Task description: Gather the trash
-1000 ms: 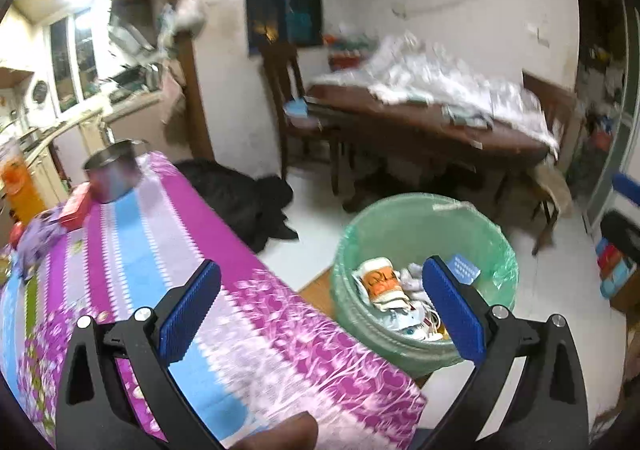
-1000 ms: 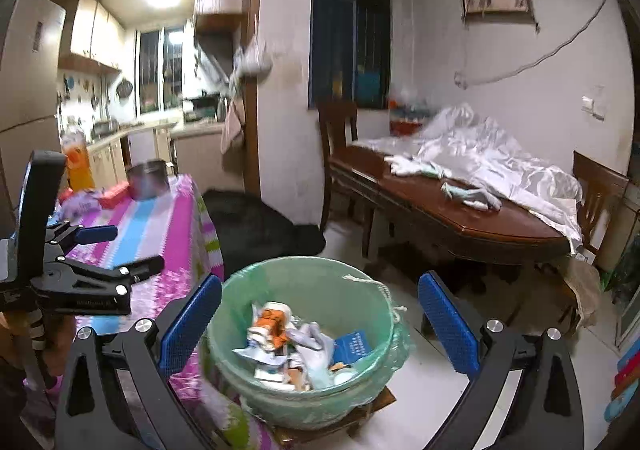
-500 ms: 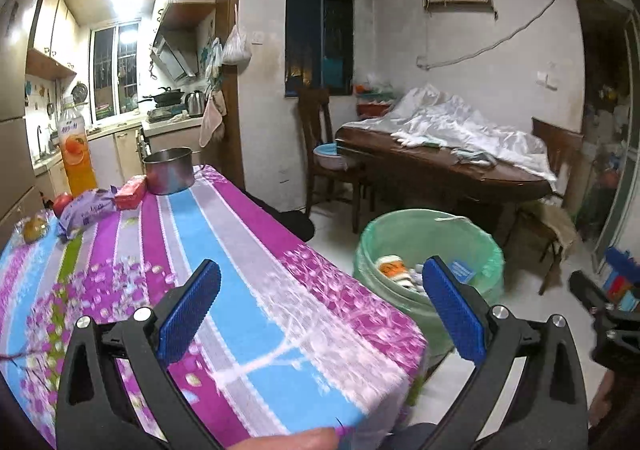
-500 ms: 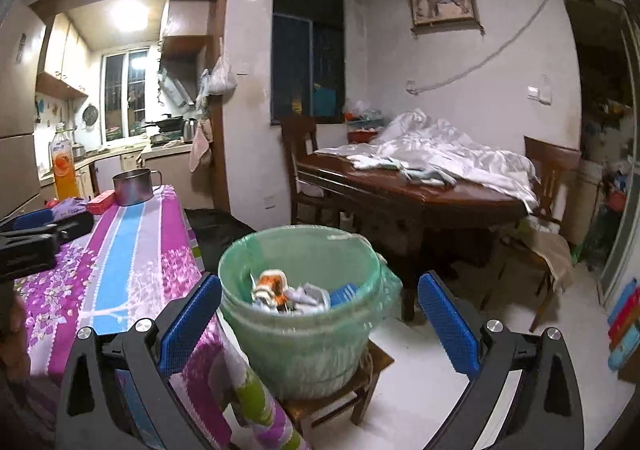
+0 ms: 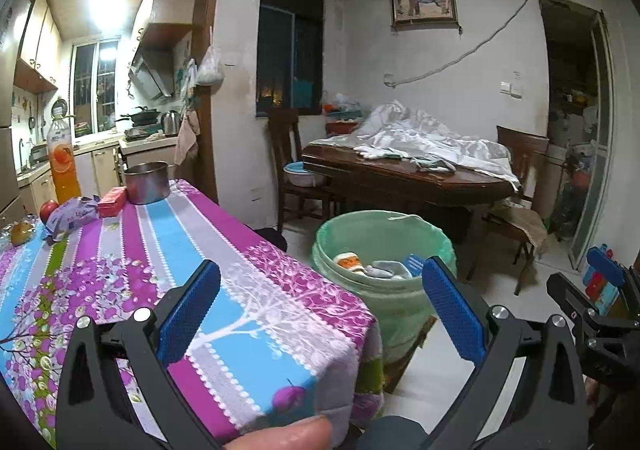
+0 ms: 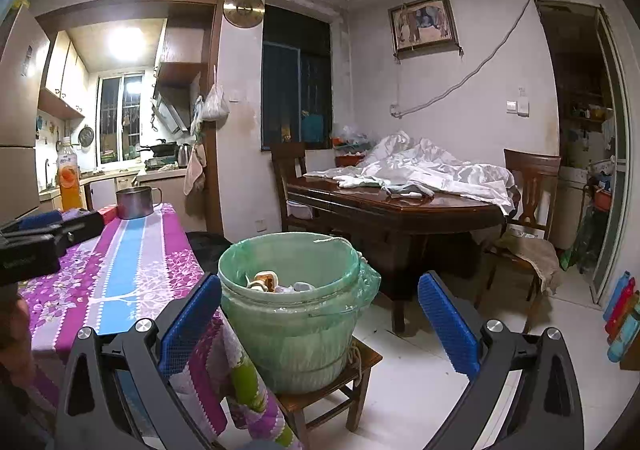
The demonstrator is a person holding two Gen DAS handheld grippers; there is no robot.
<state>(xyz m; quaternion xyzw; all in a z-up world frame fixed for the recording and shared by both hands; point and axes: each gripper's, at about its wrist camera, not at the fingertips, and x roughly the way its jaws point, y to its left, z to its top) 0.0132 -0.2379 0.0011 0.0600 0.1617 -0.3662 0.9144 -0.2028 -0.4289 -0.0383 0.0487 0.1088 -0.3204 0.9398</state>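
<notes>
A green-lined trash bin stands on a low wooden stool beside the table corner. Inside it lie an orange-and-white wrapper, crumpled paper and a blue piece. My left gripper is open over the near corner of the floral tablecloth, nothing between its blue pads. My right gripper is open too, held low in front of the bin, empty. The right gripper shows at the far right of the left wrist view; the left gripper shows at the left of the right wrist view.
At the table's far end are a steel pot, a red box, a purple packet, an orange drink bottle and fruit. A dark wooden dining table with white cloth and chairs stands behind the bin.
Both grippers have pulled back and levelled: the bin, seen from above before, now sits farther off and is seen from the side. Both stay open and empty.
</notes>
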